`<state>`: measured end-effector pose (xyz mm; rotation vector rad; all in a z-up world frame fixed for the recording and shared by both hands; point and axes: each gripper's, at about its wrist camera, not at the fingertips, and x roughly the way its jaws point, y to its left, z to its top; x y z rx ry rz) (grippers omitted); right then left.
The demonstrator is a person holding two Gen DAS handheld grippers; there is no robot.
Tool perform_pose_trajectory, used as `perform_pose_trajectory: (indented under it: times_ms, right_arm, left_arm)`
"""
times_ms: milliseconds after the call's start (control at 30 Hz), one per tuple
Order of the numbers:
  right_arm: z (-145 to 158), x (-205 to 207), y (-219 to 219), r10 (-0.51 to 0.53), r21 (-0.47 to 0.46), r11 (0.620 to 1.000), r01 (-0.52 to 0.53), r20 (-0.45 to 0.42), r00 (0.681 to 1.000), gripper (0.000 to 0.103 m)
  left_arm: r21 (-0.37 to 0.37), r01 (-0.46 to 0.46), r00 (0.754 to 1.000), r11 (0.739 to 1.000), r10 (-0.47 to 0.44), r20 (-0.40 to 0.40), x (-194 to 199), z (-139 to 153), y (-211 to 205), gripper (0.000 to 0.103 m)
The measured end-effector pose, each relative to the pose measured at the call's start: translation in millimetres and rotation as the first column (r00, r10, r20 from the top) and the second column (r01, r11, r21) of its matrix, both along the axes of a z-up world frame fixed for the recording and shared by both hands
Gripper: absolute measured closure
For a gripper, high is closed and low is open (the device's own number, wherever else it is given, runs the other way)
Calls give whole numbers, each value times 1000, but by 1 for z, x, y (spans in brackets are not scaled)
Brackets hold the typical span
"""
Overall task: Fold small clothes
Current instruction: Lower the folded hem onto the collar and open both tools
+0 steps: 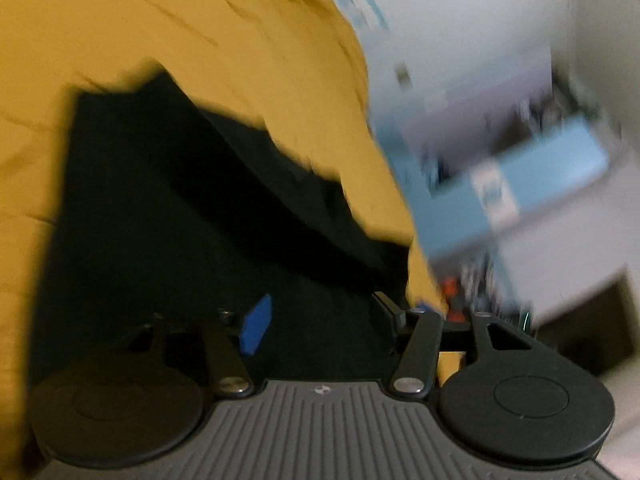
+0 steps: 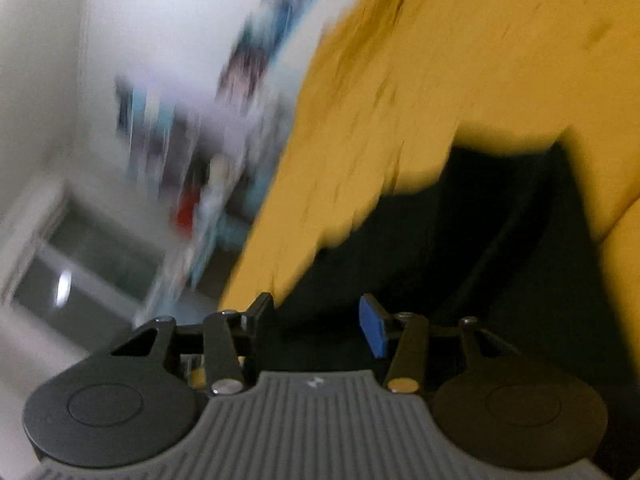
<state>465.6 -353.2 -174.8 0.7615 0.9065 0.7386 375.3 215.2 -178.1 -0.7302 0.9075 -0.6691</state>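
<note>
A dark, nearly black garment (image 1: 168, 208) lies spread on a yellow cover (image 1: 160, 24), with a folded ridge running diagonally across it. My left gripper (image 1: 322, 320) hovers low over its near part. Its jaws stand apart, a blue pad (image 1: 256, 328) shows on the left finger, and nothing is pinched between them. In the right wrist view the same dark garment (image 2: 500, 264) fills the lower right. My right gripper (image 2: 316, 320) is open above its edge, beside the yellow cover (image 2: 440, 60); a blue pad (image 2: 374, 330) shows and there is no cloth in the gap.
The yellow cover's edge (image 1: 400, 184) drops off to a blurred room with a light-blue piece of furniture (image 1: 540, 176) and white walls. In the right wrist view the edge (image 2: 264, 232) borders a blurred floor and cluttered shelves (image 2: 180, 152).
</note>
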Motion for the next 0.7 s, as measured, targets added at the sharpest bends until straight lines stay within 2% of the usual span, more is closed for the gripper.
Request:
perform_pose_trajectory:
  times_ms: [67, 133, 200, 233, 267, 333, 400, 433, 533, 600, 700]
  right_arm:
    - [-6, 8, 27, 68, -116, 991, -68, -2, 998, 57]
    - [-11, 22, 43, 71, -190, 980, -64, 30, 997, 58]
    - [-12, 39, 48, 2, -229, 973, 13, 67, 998, 58]
    - [-12, 51, 46, -46, -237, 969, 65, 86, 995, 58]
    - [-11, 64, 44, -103, -255, 959, 128, 110, 989, 58]
    - [-2, 81, 38, -209, -284, 926, 250, 166, 964, 57]
    - [6, 86, 27, -257, -256, 919, 301, 191, 947, 57]
    - [9, 85, 21, -260, -241, 922, 302, 188, 947, 57]
    - [16, 64, 5, -218, -293, 915, 276, 216, 952, 57]
    - [19, 46, -6, -176, -374, 888, 268, 262, 949, 57]
    - [22, 20, -22, -128, -475, 829, 295, 351, 927, 56]
  left_arm:
    - [81, 56, 998, 995, -56, -11, 13, -6, -23, 39]
    - [115, 46, 998, 992, -43, -35, 26, -13, -33, 39]
    - [98, -15, 999, 995, 18, -29, 42, -17, -28, 40]
    - [115, -57, 998, 992, 60, -20, 47, -18, -23, 40]
    - [147, -119, 993, 982, 122, -10, 53, -17, -17, 41]
    - [150, -221, 975, 964, 223, 4, 59, -15, -3, 44]
    - [179, -316, 949, 932, 312, 51, 53, -8, 9, 44]
    - [180, -333, 943, 926, 326, 67, 47, -5, 12, 44]
    - [178, -329, 944, 927, 319, 83, 27, 3, 25, 44]
    - [236, -304, 952, 923, 285, 112, 8, 11, 31, 44]
    - [343, -272, 959, 899, 223, 175, -16, 25, 31, 44]
